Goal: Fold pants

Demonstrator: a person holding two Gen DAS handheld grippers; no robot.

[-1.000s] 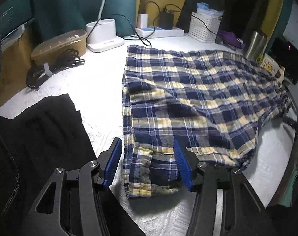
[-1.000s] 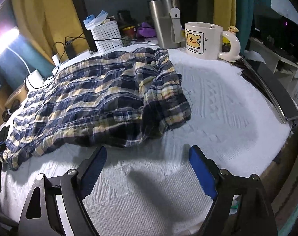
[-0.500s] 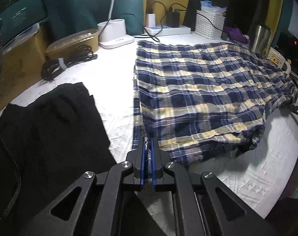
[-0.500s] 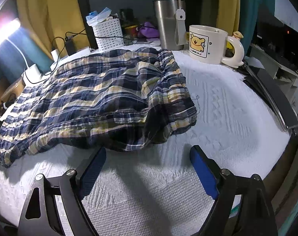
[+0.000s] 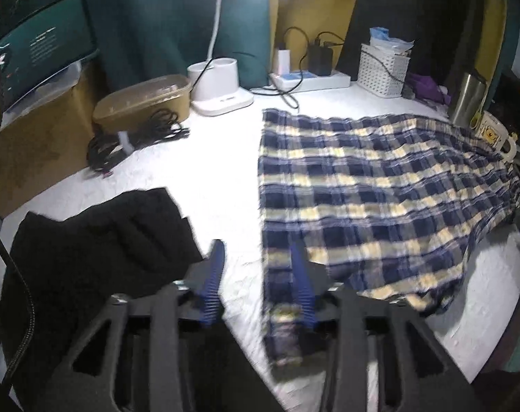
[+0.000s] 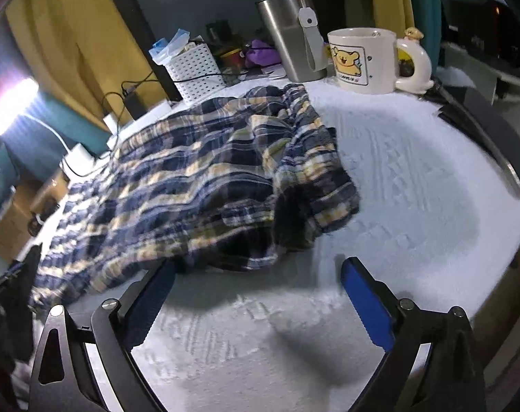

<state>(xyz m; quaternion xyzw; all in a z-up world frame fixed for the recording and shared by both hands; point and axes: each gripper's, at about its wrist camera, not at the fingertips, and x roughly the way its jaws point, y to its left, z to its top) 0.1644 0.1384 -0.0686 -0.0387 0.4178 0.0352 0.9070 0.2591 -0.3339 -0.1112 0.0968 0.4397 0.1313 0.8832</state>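
Observation:
Blue, white and yellow plaid pants (image 5: 370,185) lie spread across the white textured table cover (image 5: 218,171). They also show in the right wrist view (image 6: 191,185), with the bunched waist end nearest me. My left gripper (image 5: 256,278) is open at the pants' near left corner; its right finger rests over the plaid edge, its left finger over bare cover. My right gripper (image 6: 256,292) is open and empty, just in front of the bunched waist end, not touching it.
A black garment (image 5: 98,240) lies left of the left gripper. At the back stand a coiled cable (image 5: 133,137), brown container (image 5: 143,99), white lamp base (image 5: 218,86), power strip (image 5: 311,79) and white basket (image 6: 194,68). A steel tumbler (image 6: 291,34) and bear mug (image 6: 366,58) stand behind the waist.
My left gripper closed on the pants' near corner half a second ago and has now opened, letting it go. The right gripper stayed open and moved closer to the waist end.

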